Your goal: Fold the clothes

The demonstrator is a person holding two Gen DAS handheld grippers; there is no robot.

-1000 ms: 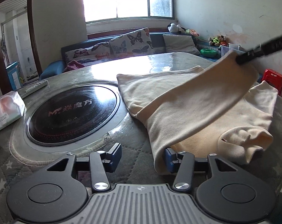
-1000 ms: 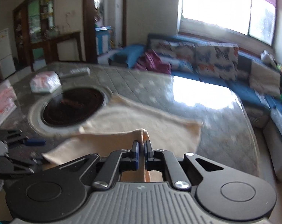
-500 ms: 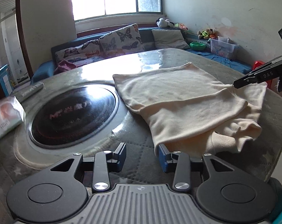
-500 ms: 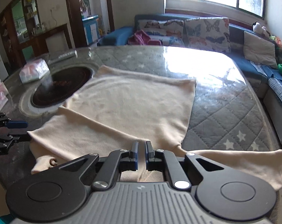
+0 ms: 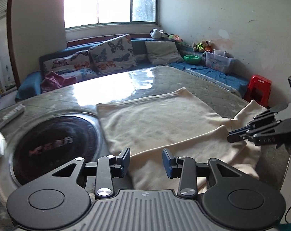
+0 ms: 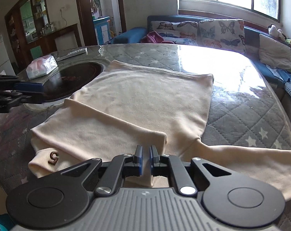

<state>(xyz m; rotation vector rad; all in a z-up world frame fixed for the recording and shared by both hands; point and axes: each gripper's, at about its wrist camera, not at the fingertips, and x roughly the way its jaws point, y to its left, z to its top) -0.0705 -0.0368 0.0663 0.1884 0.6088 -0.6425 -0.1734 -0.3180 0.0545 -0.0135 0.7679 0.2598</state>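
A cream long-sleeved garment (image 5: 160,119) (image 6: 145,100) lies spread on the quilted table. One sleeve (image 6: 107,127) is folded across its body, and the other sleeve (image 6: 241,154) trails to the right. The collar with a brown mark (image 6: 53,156) is at the near left. My right gripper (image 6: 145,148) (image 5: 230,137) hovers low over the folded sleeve's cuff, shut to a thin slit, and I see no cloth pinched in it. My left gripper (image 5: 146,154) (image 6: 37,93) hangs open above the garment's edge beside the hob, its jaws holding nothing.
A round black induction hob (image 5: 53,144) is set into the table left of the garment. A tissue pack (image 6: 41,67) and a remote (image 6: 72,53) lie beyond it. A sofa with butterfly cushions (image 5: 110,55) lines the far side. A red stool (image 5: 258,88) stands off the table's right.
The right gripper came down with the lifted sleeve, which now lies flat across the garment. The left gripper pulled back and up from the cloth edge, its jaws a little narrower.
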